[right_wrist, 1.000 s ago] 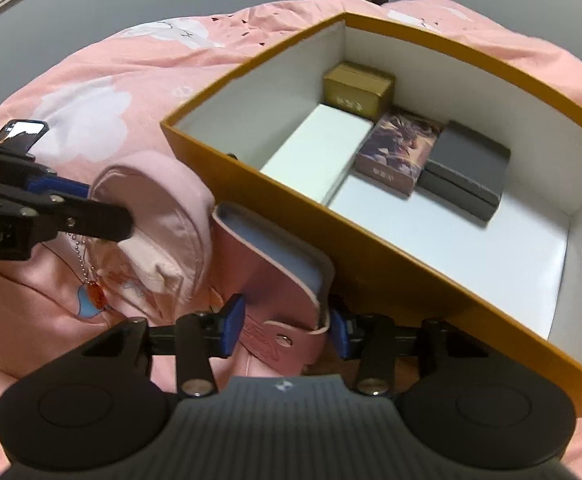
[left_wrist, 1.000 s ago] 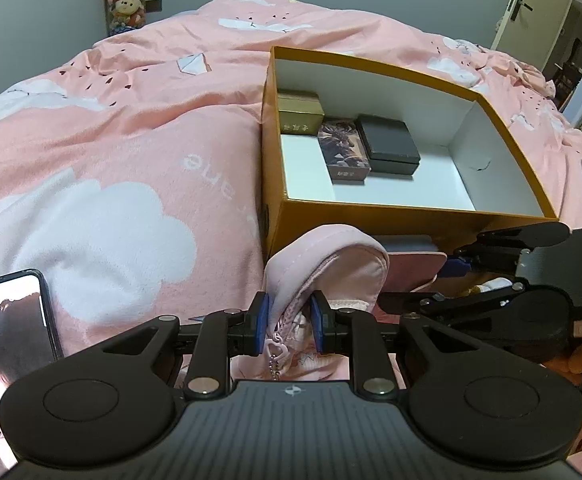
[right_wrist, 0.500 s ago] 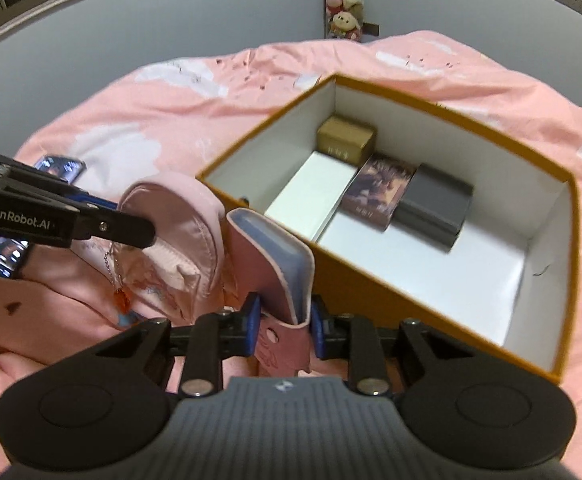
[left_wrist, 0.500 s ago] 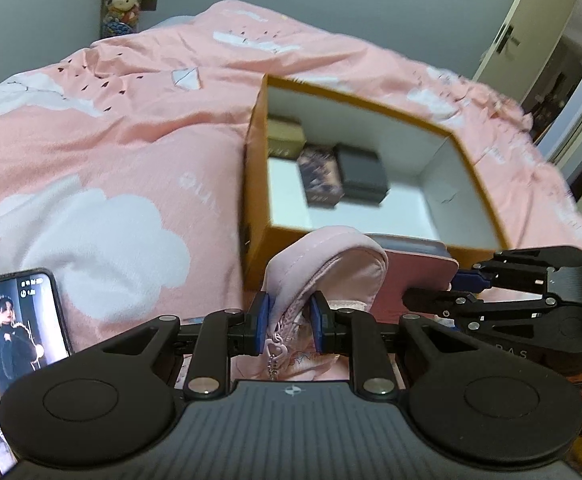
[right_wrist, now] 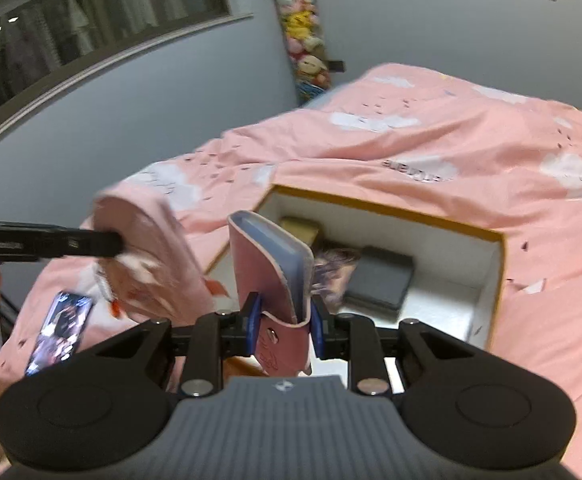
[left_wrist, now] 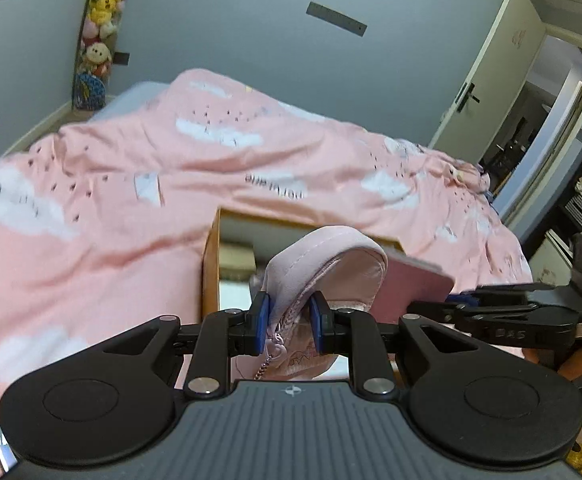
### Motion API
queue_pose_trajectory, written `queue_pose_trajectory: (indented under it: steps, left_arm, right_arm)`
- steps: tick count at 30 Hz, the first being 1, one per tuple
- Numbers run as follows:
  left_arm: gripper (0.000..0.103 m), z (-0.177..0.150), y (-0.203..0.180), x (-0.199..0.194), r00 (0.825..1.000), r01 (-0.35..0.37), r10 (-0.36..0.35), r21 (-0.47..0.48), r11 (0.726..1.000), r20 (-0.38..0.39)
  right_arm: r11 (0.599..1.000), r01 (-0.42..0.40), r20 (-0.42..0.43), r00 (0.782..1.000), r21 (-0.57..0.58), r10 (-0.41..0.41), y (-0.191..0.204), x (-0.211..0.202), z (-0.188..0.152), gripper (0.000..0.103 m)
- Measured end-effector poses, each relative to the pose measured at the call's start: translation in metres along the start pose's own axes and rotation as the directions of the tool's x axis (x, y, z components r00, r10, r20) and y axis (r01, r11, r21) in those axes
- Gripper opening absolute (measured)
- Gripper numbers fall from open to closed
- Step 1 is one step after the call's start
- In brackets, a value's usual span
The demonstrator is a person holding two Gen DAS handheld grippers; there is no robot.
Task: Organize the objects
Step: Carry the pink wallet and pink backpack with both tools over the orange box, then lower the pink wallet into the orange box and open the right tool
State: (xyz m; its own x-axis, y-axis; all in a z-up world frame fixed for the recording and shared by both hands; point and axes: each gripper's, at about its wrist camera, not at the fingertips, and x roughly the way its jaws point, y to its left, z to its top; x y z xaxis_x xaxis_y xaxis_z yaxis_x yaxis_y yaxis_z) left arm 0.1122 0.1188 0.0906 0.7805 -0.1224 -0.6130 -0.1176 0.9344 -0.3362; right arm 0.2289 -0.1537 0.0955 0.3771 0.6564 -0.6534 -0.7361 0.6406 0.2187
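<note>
My left gripper [left_wrist: 289, 322] is shut on a pale pink zip pouch [left_wrist: 323, 256], held up in the air. The pouch [right_wrist: 151, 248] also shows at the left of the right wrist view, blurred, with the left gripper [right_wrist: 111, 242] on it. My right gripper [right_wrist: 285, 326] is shut on a pink wallet [right_wrist: 267, 272] with a blue lining, standing upright between the pads. The wallet [left_wrist: 411, 288] and right gripper [left_wrist: 443, 304] sit just right of the pouch. Below and beyond lies the orange box [right_wrist: 495, 280], open, with white inside.
In the box lie a gold box [right_wrist: 299, 226], an illustrated box [right_wrist: 337, 264] and a dark grey box [right_wrist: 383, 276]. A lit phone [right_wrist: 59, 324] rests on the pink cloud-print duvet [right_wrist: 431, 152]. Stuffed toys [left_wrist: 95, 52] hang in the corner; a door [left_wrist: 487, 92] stands right.
Both grippers have risen with the pouch and the wallet, so the box and bed now sit lower in view. The right jaws closed tighter on the wallet.
</note>
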Motion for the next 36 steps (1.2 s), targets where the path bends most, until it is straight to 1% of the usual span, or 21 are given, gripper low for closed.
queue_pose_trajectory:
  steps: [2,3,5,8,11,15,19,22,24,25,27,28,31,33,36]
  left_arm:
    - [0.024,0.009,-0.002,0.013,1.000,-0.011,0.011,0.007,1.000,-0.007]
    - [0.024,0.013,-0.003,0.021,1.000,-0.020,0.020,0.011,1.000,-0.016]
    - [0.024,0.016,-0.003,0.038,0.999,-0.024,0.025,0.019,1.000,-0.041]
    - [0.024,0.017,0.001,0.060,0.996,-0.019,0.019,0.002,1.000,-0.090]
    - [0.024,0.016,0.007,0.075,0.993,-0.026,0.024,-0.010,1.000,-0.119]
    - [0.024,0.017,0.011,0.090,0.989,-0.027,0.025,-0.012,1.000,-0.145]
    - [0.024,0.019,0.012,0.098,0.987,-0.028,0.026,-0.005,1.000,-0.160]
    - [0.024,0.020,0.013,0.105,0.985,-0.029,0.027,-0.006,1.000,-0.173]
    - [0.024,0.020,0.015,0.109,0.983,-0.032,0.030,-0.008,0.999,-0.181]
    - [0.024,0.020,0.016,0.110,0.982,-0.034,0.032,-0.009,0.999,-0.185]
    - [0.024,0.020,0.018,0.113,0.981,-0.037,0.035,-0.010,0.999,-0.191]
    - [0.024,0.020,0.018,0.115,0.980,-0.039,0.036,-0.012,0.999,-0.194]
    - [0.024,0.020,0.021,0.118,0.979,-0.042,0.037,-0.021,0.999,-0.200]
    - [0.024,0.019,0.021,0.121,0.978,-0.039,0.034,-0.022,0.999,-0.206]
    - [0.024,0.018,0.020,0.123,0.977,-0.035,0.030,-0.022,0.999,-0.213]
  right_arm:
    - [0.999,0.021,-0.059,0.998,0.042,-0.019,-0.015,0.019,0.009,0.027]
    - [0.997,0.027,-0.104,0.994,0.066,-0.020,-0.023,0.033,0.011,0.027]
    - [0.993,0.017,-0.183,0.983,0.117,0.005,-0.038,0.060,0.012,0.027]
    - [0.978,-0.014,-0.294,0.953,0.209,0.076,-0.056,0.101,0.004,0.027]
    - [0.962,-0.036,-0.354,0.925,0.269,0.134,-0.068,0.130,-0.005,0.027]
    - [0.943,-0.046,-0.403,0.896,0.331,0.185,-0.077,0.160,-0.012,0.027]
    - [0.927,-0.062,-0.426,0.875,0.370,0.229,-0.079,0.185,-0.013,0.026]
    - [0.918,-0.068,-0.433,0.866,0.390,0.249,-0.077,0.198,-0.016,0.025]
    - [0.921,-0.057,-0.433,0.870,0.385,0.235,-0.077,0.204,-0.016,0.025]
    - [0.918,-0.061,-0.429,0.870,0.393,0.242,-0.077,0.207,-0.016,0.024]
    - [0.907,-0.070,-0.434,0.861,0.416,0.265,-0.077,0.213,-0.016,0.024]
    - [0.908,-0.066,-0.440,0.859,0.414,0.263,-0.076,0.216,-0.016,0.025]
    - [0.909,-0.051,-0.461,0.849,0.413,0.257,-0.073,0.224,-0.019,0.029]
    - [0.913,-0.039,-0.472,0.846,0.407,0.246,-0.072,0.227,-0.020,0.034]
    - [0.933,-0.018,-0.491,0.847,0.359,0.205,-0.066,0.225,-0.018,0.039]
